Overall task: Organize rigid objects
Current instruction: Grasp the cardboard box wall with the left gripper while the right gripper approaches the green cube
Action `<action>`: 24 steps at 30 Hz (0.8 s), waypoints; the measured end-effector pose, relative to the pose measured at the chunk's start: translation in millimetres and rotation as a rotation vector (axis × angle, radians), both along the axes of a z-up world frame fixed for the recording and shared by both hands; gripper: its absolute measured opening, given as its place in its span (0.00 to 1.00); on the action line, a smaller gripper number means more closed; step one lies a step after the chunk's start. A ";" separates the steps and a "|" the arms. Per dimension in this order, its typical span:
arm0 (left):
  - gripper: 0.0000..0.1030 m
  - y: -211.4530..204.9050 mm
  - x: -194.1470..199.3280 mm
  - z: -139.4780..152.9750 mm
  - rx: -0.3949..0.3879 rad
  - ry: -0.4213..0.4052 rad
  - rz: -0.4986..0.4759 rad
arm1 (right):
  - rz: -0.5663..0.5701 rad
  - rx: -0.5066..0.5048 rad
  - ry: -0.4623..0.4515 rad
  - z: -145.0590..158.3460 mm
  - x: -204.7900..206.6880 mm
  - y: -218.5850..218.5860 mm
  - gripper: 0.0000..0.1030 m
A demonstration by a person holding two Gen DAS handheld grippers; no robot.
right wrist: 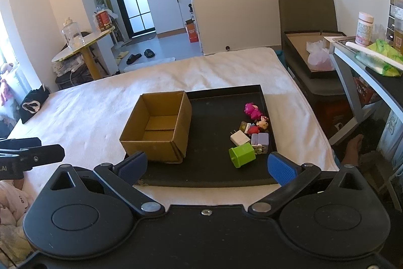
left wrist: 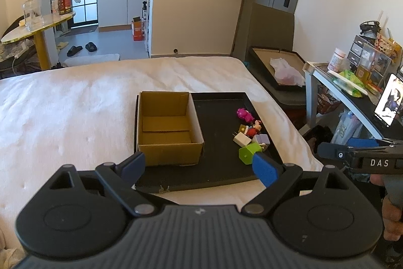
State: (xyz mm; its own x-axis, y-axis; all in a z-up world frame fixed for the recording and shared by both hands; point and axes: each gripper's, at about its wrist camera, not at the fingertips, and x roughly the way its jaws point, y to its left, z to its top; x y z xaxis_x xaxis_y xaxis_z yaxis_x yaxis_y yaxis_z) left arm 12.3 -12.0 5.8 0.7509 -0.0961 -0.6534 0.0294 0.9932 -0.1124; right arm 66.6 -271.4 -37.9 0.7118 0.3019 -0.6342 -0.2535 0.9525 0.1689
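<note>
A black tray (left wrist: pixel 219 168) (right wrist: pixel 221 97) lies on the white bed. An empty open cardboard box (left wrist: pixel 166 127) (right wrist: pixel 158 127) stands on its left half. On its right half lies a cluster of small objects: a green block (left wrist: pixel 248 153) (right wrist: pixel 241 155), a white charger plug (left wrist: pixel 241 139) (right wrist: pixel 239 137), a lilac box (left wrist: pixel 262 140) (right wrist: pixel 260 139), a magenta figure (left wrist: pixel 244 114) (right wrist: pixel 253 110) and a red-and-black figure (left wrist: pixel 254 129) (right wrist: pixel 259 125). My left gripper (left wrist: pixel 200 167) is open and empty, just short of the tray's near edge. My right gripper (right wrist: pixel 206 165) is open and empty, likewise short of the tray.
The white bed (left wrist: pixel 75 102) (right wrist: pixel 88 112) stretches left and beyond the tray. A desk (left wrist: pixel 352 92) (right wrist: pixel 365 62) with clutter and a phone (left wrist: pixel 389 100) stands to the right. A black bin (left wrist: pixel 277 72) (right wrist: pixel 314 62) sits beyond it. A round table (left wrist: pixel 37 27) (right wrist: pixel 83 44) stands far left.
</note>
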 end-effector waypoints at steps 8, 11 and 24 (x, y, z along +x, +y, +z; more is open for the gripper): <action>0.89 13.7 23.5 -11.6 -0.009 0.017 0.043 | -0.025 0.000 0.021 -14.0 17.2 -1.0 1.00; 0.89 19.1 32.2 -16.7 -0.011 0.025 0.069 | -0.030 0.007 0.032 -20.6 26.5 -4.6 1.00; 0.88 31.6 74.1 -41.8 -0.026 0.074 0.120 | -0.117 0.048 0.073 -47.3 59.0 -27.0 1.00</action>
